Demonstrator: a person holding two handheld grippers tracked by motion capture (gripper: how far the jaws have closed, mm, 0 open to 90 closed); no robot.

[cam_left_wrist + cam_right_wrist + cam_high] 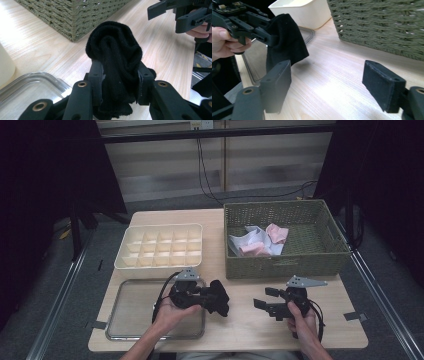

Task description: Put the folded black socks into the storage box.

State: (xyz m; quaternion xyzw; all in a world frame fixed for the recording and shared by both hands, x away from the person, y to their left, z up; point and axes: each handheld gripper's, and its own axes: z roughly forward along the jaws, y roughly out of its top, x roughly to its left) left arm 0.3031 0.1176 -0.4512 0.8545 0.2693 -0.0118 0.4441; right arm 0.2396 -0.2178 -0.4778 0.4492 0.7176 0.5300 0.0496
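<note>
Left gripper (216, 299) clamps a bunched black knit sock (113, 57) above the wooden worktop (240, 325); right gripper (264, 298) gapes empty, nearest, just beside it, sock toward its left.

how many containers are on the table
3. The woven green basket sits at the back right, the cream divided organizer box at the back left, and the clear tray lies in front of that box, under the left hand.
</note>
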